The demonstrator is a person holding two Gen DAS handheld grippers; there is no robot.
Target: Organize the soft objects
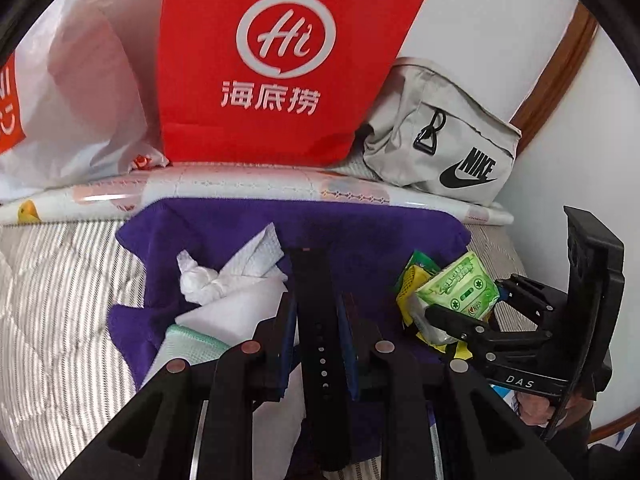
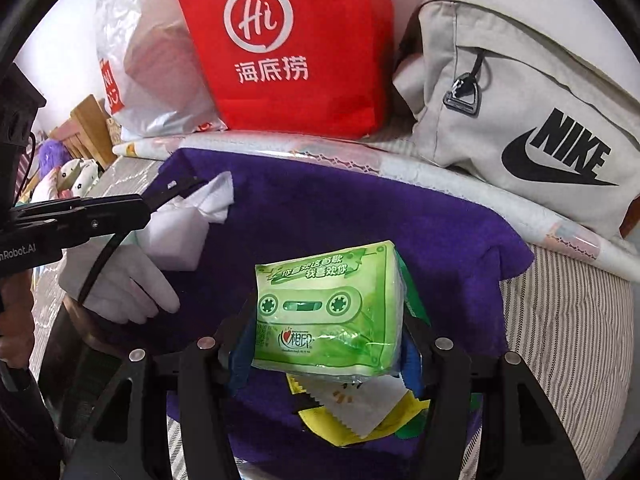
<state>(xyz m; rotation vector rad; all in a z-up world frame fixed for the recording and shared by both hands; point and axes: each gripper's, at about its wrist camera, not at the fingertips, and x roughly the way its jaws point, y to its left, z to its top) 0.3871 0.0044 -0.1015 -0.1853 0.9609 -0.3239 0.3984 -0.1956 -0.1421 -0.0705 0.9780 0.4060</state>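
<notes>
A purple towel (image 1: 360,232) (image 2: 340,208) lies spread on the striped bed. My left gripper (image 1: 316,304) is shut on a black strap (image 1: 316,320) that runs between its fingers over the towel. Crumpled white tissue (image 1: 224,272) (image 2: 192,216) and a mint-edged cloth (image 1: 188,344) lie left of it. My right gripper (image 2: 326,320) is shut on a green tissue pack (image 2: 324,308) (image 1: 460,288), held just above yellow and green sachets (image 2: 360,412) (image 1: 412,284).
A red paper bag (image 1: 272,60) (image 2: 296,48), a white plastic bag (image 1: 68,92) (image 2: 152,64) and a grey Nike pouch (image 1: 440,136) (image 2: 520,112) stand along the wall behind a rolled patterned sheet (image 1: 248,188). Striped bedding (image 1: 60,300) surrounds the towel.
</notes>
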